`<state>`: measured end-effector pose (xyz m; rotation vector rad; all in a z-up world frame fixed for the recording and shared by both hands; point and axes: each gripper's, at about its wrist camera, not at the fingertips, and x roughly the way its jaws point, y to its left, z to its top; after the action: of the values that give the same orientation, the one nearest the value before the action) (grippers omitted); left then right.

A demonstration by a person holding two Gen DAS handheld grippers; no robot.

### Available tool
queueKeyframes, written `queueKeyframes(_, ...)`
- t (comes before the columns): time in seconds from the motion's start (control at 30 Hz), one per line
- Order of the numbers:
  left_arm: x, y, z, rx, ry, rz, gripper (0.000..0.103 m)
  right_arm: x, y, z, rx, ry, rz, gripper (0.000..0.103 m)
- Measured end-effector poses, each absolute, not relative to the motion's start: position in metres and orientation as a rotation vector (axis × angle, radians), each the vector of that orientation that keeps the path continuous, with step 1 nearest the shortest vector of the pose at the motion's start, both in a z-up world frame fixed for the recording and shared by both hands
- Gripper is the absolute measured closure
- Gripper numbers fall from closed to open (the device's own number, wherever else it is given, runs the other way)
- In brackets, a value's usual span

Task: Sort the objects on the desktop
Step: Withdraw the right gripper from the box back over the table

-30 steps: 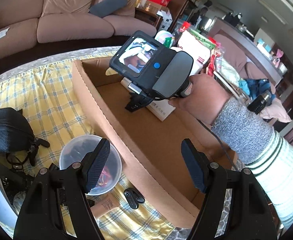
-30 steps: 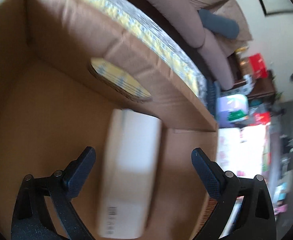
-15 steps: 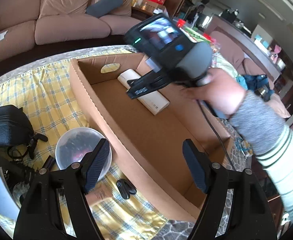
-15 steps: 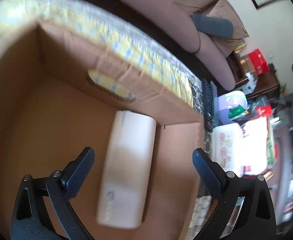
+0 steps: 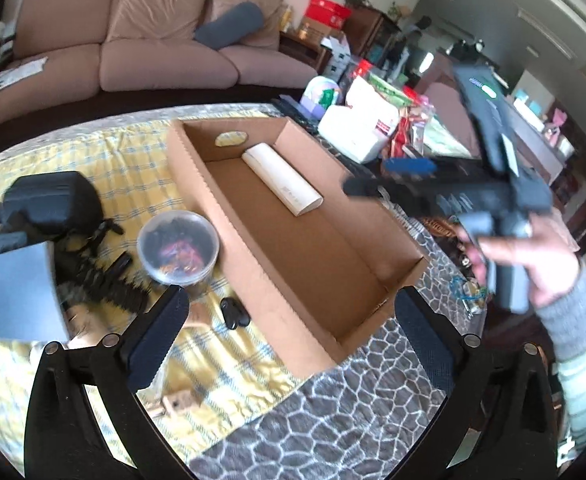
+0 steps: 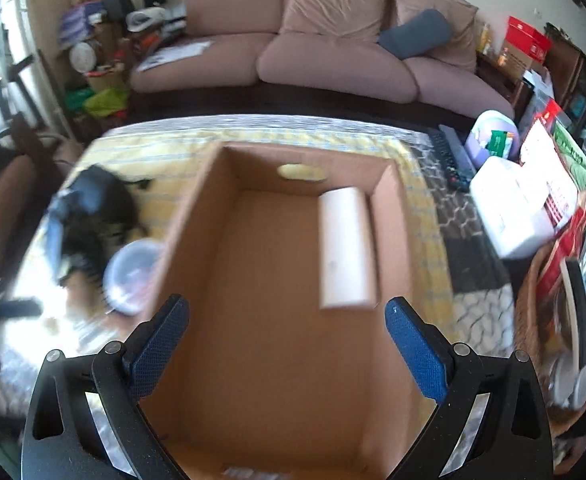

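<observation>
Desktop objects, sorting status: one item is in, the rest are out. White box (image 5: 282, 178) lies flat on the floor of the cardboard box (image 5: 197, 184), in the far corner, along the right-hand wall and just below the wall with the handle cut-out. The remaining floor of the cardboard box is bare.

Unsorted, all on the yellow checked cloth (image 5: 133, 160) outside the cardboard box's left wall: clear round tub (image 5: 178, 246) with dark and coloured contents, just beside that wall; black pouch (image 5: 51, 202) with straps, toward the far left edge of the cloth; small black object (image 5: 234, 313) near the wall's near end; a grey flat item (image 5: 13, 288) at the left edge; a small tan piece near the front edge, too small to identify. Judgement: task is early, most of it left.

Left gripper (image 5: 293, 334): jaws opening, nothing between them. It hovers over the near end of the cardboard box; the tub sits just beyond its left finger, the white box well ahead at the far end.

Right gripper (image 6: 287, 340): jaws spread wide, empty, above the box interior. White box lies ahead and to the right of its right finger, apart from it. Frames blurred here.
</observation>
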<state>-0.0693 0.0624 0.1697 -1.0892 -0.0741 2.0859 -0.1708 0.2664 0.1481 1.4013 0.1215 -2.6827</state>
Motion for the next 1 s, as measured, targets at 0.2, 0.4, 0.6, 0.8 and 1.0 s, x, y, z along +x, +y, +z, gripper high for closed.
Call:
queueKeyframes(0.2,-0.040,0.038,0.188,-1.055,-0.083,2.147,0.000,-0.103,0.226,0.152,1.351,0.117,-2.631,0.001)
queueKeyframes(0.4,-0.010,0.018,0.203,-1.011,0.021,2.279,0.000,-0.057,0.204,0.152,1.318,0.051,-2.641,0.001)
queueKeyframes(0.6,0.009,-0.011,0.203,-1.029,0.023,2.317,0.000,-0.032,0.183,0.156,1.294,0.028,-2.634,0.001)
queueKeyframes(0.8,0.015,-0.069,0.188,-1.088,-0.010,2.387,0.000,-0.013,0.154,0.163,1.254,0.085,-2.617,0.000)
queueKeyframes(1.0,-0.004,-0.138,0.162,-1.193,-0.095,2.443,0.000,-0.017,0.117,0.156,1.226,0.101,-2.558,0.000)
